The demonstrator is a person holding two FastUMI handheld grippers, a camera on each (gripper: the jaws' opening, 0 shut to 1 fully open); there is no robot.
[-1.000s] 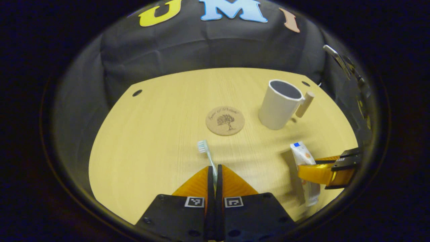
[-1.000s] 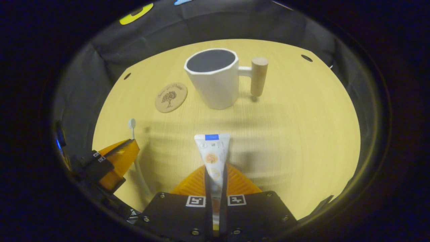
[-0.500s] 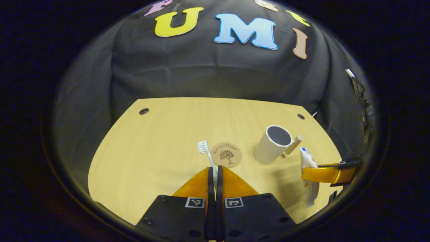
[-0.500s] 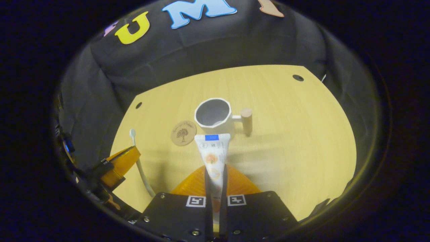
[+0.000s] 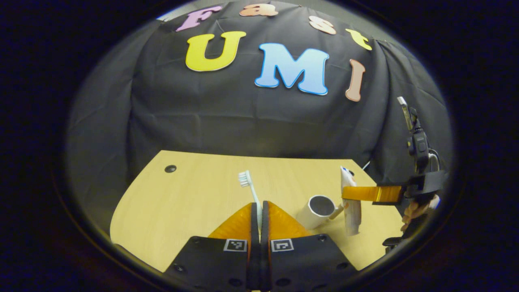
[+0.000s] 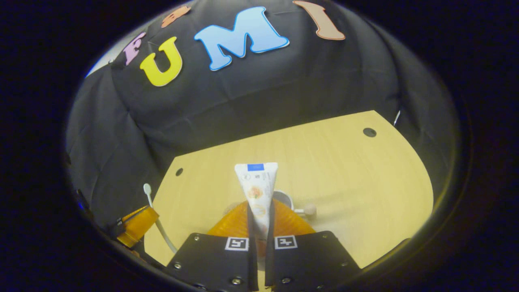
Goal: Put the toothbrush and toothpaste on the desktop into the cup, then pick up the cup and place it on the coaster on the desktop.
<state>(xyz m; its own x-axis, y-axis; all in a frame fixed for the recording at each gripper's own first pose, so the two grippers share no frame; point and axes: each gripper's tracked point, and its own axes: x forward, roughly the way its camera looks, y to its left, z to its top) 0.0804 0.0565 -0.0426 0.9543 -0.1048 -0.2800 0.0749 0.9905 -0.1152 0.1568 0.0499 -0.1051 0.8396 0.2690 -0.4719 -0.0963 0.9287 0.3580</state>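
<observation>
While the left hand-held gripper (image 5: 259, 207) is raised above the desk (image 5: 182, 202), its two orange fingers are clamped on the handle of the toothbrush (image 5: 248, 184), whose white bristle head points up and away from the camera. In the left gripper view, the white cup (image 5: 316, 211) stands upright on the desk just right of those fingers, its open mouth visible and its wooden handle pointing right. Beside it, the right hand-held gripper (image 5: 354, 193) hangs in the air, pressed on the toothpaste (image 5: 349, 202), which hangs roughly upright with its lower end near the cup's handle; whether they touch cannot be told.

In the right gripper view, the right hand-held gripper (image 6: 259, 213) is closed on the toothpaste (image 6: 256, 188), the flat crimped end with a blue patch pointing away. The cup (image 6: 286, 199) sits low behind the fingers, mostly hidden, its handle knob showing at the right. At the lower left, the left hand-held gripper (image 6: 136, 225) holds the toothbrush (image 6: 156, 221) above the desk (image 6: 357, 178) edge.
</observation>
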